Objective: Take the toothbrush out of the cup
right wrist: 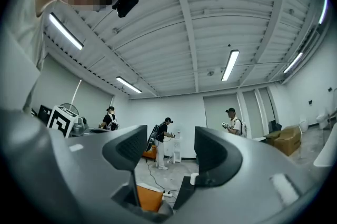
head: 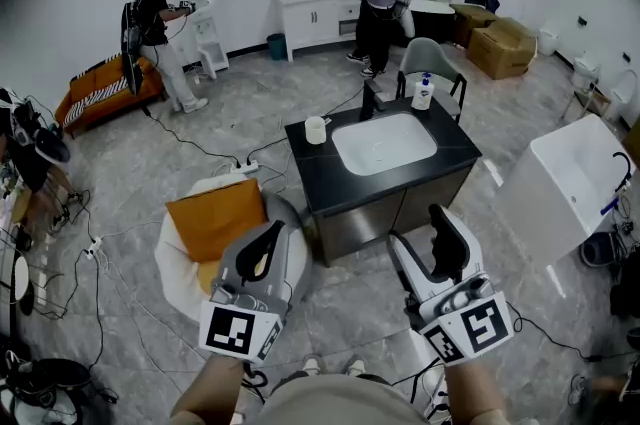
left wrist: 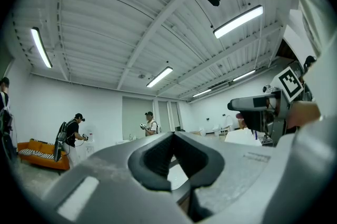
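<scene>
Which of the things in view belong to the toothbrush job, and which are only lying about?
For the job: white cup on the black counter, its contents too small to tell; left gripper, shut; right gripper, open.

Only lying about: pump bottle, orange cushion, cardboard boxes, cables on the floor.

Counter (head: 320, 175) with sink (head: 384, 144) sits centre frame; cup (head: 316, 129) on its left part, bottle (head: 423, 93) at its far edge, chair (head: 432, 53) behind. Cushion (head: 215, 215) lies lower left of counter, boxes (head: 497, 45) upper right, sofa (head: 95, 91) far left.
</scene>
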`<action>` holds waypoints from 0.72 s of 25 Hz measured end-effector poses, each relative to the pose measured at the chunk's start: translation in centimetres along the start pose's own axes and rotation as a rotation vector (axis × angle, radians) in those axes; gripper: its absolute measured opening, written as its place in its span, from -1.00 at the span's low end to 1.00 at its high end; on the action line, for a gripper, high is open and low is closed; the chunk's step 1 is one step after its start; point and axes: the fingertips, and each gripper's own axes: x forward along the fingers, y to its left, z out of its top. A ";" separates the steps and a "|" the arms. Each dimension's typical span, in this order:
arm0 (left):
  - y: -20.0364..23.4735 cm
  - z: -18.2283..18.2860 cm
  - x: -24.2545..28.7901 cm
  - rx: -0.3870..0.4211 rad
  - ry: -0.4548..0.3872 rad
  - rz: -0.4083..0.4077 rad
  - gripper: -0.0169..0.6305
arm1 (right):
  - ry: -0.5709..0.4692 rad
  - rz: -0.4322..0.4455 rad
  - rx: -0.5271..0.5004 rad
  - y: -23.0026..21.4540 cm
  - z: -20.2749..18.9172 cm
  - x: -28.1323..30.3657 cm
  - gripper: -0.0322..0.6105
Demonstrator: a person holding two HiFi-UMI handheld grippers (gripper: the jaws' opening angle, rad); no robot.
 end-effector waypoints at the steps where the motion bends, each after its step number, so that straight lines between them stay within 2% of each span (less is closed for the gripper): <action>1: -0.1 -0.1 0.1 0.001 0.001 0.000 -0.94 | 0.001 0.001 0.004 -0.2 -0.1 -0.1 -0.06; 9: -1.1 -0.8 1.6 0.003 0.016 0.026 -0.94 | 0.009 -0.008 0.016 -2.5 -0.6 -0.9 -0.06; 18: -3.9 -0.9 1.9 0.011 0.023 0.051 -0.94 | 0.025 0.045 0.018 -4.1 -1.6 -2.3 -0.06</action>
